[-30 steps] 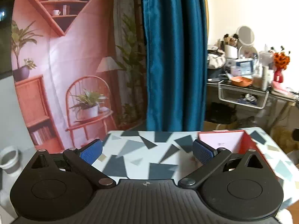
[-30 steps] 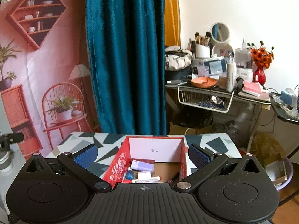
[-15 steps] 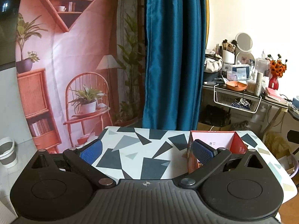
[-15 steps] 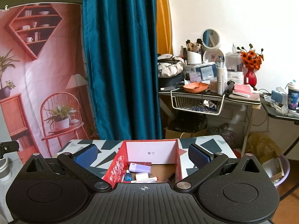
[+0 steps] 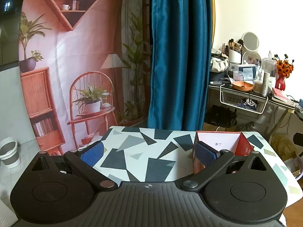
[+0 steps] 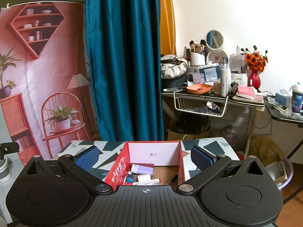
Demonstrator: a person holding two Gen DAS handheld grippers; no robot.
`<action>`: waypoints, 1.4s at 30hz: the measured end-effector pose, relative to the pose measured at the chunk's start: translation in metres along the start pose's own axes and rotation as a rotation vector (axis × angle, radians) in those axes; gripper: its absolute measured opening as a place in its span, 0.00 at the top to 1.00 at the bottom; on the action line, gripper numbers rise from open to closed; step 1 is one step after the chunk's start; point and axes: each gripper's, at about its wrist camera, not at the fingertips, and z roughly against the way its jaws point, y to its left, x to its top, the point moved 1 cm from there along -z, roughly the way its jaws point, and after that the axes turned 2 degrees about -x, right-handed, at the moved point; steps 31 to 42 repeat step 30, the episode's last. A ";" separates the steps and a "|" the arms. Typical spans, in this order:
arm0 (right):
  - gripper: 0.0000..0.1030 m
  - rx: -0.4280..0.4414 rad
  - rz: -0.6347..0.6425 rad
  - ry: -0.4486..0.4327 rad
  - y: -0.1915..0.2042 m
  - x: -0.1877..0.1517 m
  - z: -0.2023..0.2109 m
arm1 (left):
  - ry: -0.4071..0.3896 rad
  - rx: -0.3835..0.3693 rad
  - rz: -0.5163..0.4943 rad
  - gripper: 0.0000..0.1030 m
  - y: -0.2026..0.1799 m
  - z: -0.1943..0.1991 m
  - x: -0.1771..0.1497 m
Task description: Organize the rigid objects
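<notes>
A red cardboard box (image 6: 117, 170) with a white inner wall stands on the patterned table (image 6: 106, 145). Inside it lie a lilac box (image 6: 142, 169), a small blue bottle (image 6: 130, 178) and several other small items. My right gripper (image 6: 144, 158) hangs above the box, open and holding nothing, its blue pads (image 6: 201, 158) spread wide to either side. In the left wrist view the same red box (image 5: 244, 147) sits at the table's right. My left gripper (image 5: 148, 152) is open and holds nothing over the bare tabletop (image 5: 136, 151).
Behind the table hang a teal curtain (image 5: 178, 56) and a printed pink backdrop (image 5: 75, 66). A cluttered dressing table (image 6: 217, 92) with a wire basket, orange bowl and red vase stands at the right. A grey bucket (image 5: 8, 151) sits on the floor at left.
Both grippers have pulled back and risen from the table, so more of the tabletop and room shows. Both stay open and hold nothing.
</notes>
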 end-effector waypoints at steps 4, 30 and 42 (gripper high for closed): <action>0.00 0.000 0.000 0.003 0.001 0.000 -0.002 | 0.001 0.000 0.000 0.00 0.000 0.000 0.000; 0.00 0.000 -0.001 0.005 0.001 -0.001 -0.002 | -0.005 -0.013 -0.007 0.00 0.001 0.000 -0.001; 0.00 0.000 -0.001 0.005 0.001 -0.001 -0.002 | -0.005 -0.013 -0.007 0.00 0.001 0.000 -0.001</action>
